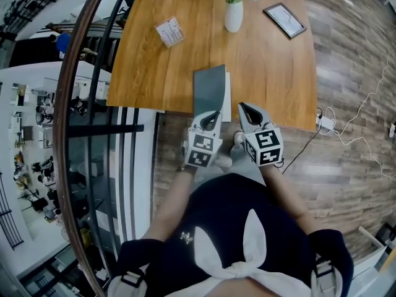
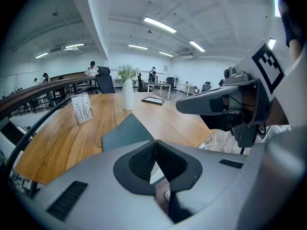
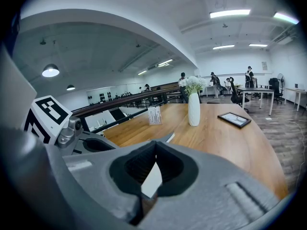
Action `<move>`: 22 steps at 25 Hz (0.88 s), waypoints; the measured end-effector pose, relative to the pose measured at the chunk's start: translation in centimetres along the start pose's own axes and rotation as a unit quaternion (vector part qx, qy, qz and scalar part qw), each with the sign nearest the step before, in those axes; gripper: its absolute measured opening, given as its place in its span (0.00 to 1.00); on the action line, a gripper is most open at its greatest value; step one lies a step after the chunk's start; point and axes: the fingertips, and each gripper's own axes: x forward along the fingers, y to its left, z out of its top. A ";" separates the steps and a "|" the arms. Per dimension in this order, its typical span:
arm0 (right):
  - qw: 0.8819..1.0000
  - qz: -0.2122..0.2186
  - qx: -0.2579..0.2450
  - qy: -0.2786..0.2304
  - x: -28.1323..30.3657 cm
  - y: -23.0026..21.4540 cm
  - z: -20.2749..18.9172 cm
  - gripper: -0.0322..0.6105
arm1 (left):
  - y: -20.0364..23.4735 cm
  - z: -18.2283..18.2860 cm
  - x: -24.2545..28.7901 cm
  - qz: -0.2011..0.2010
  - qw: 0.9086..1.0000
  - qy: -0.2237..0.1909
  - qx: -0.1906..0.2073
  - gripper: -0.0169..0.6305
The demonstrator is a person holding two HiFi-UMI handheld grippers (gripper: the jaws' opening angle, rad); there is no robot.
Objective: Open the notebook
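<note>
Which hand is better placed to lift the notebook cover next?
Left, probably: the left gripper, shut, sits at the near edge of the notebook, while the right gripper, also shut, hangs off beside its page side.

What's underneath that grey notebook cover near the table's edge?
White pages peek out along the right edge of the grey cover, resting on the wooden table. The cover hides everything else beneath it.

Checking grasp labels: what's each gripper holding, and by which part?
Left gripper pinches the grey notebook cover by its near edge, apparently lifted off the white pages; right gripper is shut, seemingly on nothing.
</note>
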 end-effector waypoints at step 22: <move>1.000 -0.006 -0.005 -0.003 0.9 2.9 0.6 0.05 | 3.0 0.7 -3.4 0.005 0.999 -0.031 -0.019 0.06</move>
